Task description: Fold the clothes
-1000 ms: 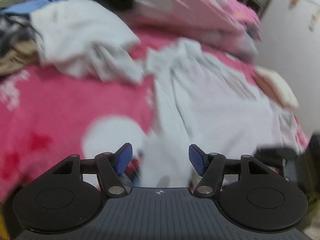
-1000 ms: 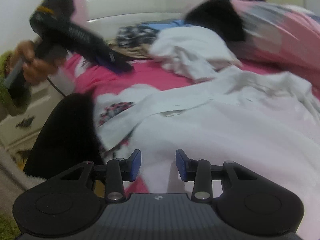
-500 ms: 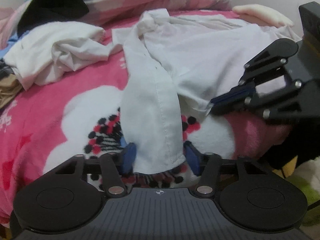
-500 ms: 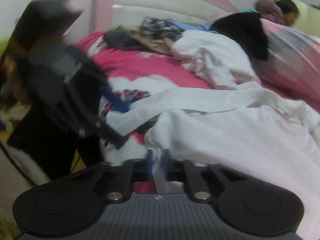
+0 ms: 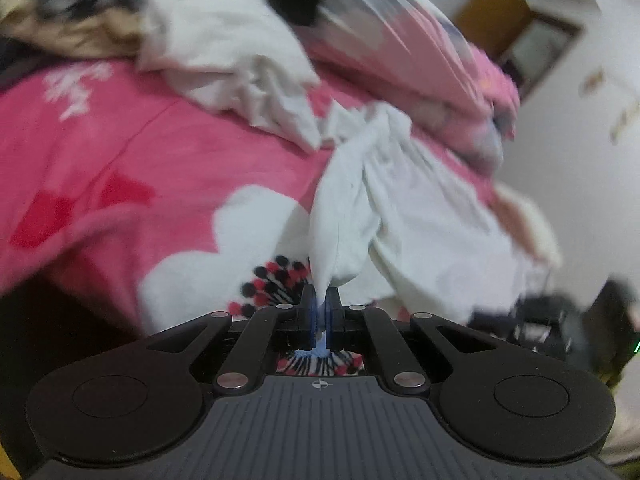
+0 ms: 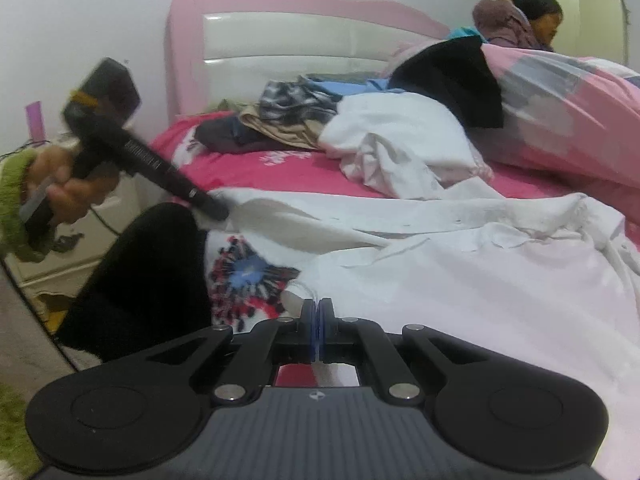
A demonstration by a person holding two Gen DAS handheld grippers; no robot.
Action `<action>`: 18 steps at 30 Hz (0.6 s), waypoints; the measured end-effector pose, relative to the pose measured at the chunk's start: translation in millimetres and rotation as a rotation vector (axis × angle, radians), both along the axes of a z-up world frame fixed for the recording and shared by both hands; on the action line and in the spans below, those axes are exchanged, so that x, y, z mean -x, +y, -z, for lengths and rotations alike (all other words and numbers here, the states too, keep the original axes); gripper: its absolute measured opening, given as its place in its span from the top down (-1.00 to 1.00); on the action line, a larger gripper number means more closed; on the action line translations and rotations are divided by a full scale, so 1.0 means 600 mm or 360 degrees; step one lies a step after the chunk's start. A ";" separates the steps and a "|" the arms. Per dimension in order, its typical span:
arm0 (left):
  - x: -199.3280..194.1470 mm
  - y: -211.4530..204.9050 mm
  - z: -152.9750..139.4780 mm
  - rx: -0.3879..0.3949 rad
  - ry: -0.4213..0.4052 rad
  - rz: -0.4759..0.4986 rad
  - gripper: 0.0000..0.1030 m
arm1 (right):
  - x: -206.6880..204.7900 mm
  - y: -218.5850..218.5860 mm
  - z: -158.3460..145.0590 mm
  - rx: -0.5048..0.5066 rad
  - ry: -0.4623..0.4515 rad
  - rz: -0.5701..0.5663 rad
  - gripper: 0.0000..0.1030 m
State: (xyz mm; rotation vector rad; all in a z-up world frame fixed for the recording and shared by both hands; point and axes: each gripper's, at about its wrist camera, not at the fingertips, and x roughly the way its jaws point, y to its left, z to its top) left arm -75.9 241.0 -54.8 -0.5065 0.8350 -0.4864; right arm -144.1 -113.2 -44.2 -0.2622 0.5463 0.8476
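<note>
Pink bedding [image 6: 304, 176] with a white flower print covers the bed, backed by a pink-and-white headboard [image 6: 280, 40] against a pale wall. From left to right you see a pile of dark and checked clothes [image 6: 280, 116], a crumpled white garment [image 6: 400, 148] and a pink quilt [image 6: 560, 112]. Your white shirt [image 6: 480, 280] lies spread across the near bedding. Your left gripper [image 5: 319, 312] is clenched on one shirt edge, your right gripper [image 6: 317, 326] on another.
</note>
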 end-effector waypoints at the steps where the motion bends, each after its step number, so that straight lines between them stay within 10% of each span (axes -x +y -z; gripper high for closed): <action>1: -0.002 0.009 0.001 0.0030 0.0018 -0.0025 0.97 | 0.002 0.000 -0.001 0.0008 0.0008 -0.0026 0.99; 13: -0.011 0.100 -0.045 0.0185 -0.0129 -0.0302 0.98 | -0.009 -0.101 -0.069 -0.0374 0.0093 0.0050 0.99; 18: -0.020 0.120 -0.026 0.0176 -0.0070 -0.0349 0.98 | -0.008 -0.101 -0.042 -0.0118 0.0206 0.0031 0.98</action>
